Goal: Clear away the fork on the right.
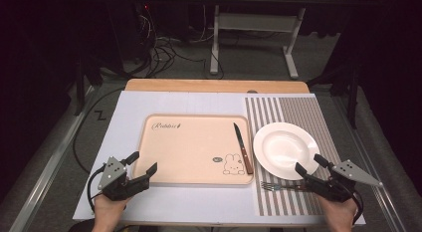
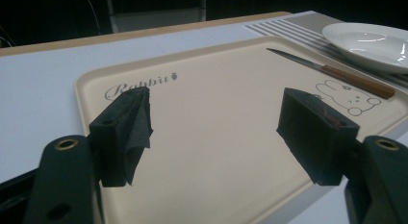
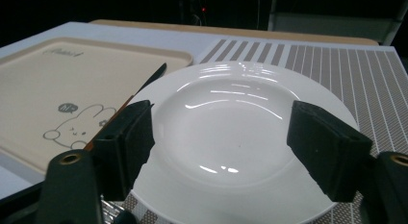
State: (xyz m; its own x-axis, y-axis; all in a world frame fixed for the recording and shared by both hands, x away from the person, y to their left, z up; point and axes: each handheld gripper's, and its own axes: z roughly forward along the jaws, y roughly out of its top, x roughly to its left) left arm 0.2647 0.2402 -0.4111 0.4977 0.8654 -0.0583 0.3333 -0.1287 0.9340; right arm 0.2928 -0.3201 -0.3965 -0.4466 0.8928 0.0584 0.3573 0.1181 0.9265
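Neither hand-held gripper has anything in its grasp, so the work looks to be at its very start. The left hand-held gripper (image 1: 141,165) hovers with its jaws spread wide apart at the near left corner of the beige tray (image 1: 189,157), and in the left gripper view the tray (image 2: 211,152) stretches out ahead of and between those jaws, bare apart from its printed rabbit. The knife (image 1: 243,148) lies flat on the tray, well beyond and to the right of that gripper, its wooden handle toward the person and its blade pointing away; in the left gripper view the knife (image 2: 337,74) sits far ahead at the tray's right edge. The right hand-held gripper (image 1: 308,165) is likewise wide open and empty, poised just in front of the white plate (image 1: 285,150), which rests on the striped placemat (image 1: 298,117); in the right gripper view the plate (image 3: 231,137) lies straight ahead between the jaws, untouched. A fork (image 1: 278,186) lies on the placemat directly beside this gripper, toward the tray side. Judging from this, nothing has yet been picked up or shifted: plate, knife and fork all remain to be handled, and the likely first move is closing on the plate or the fork.
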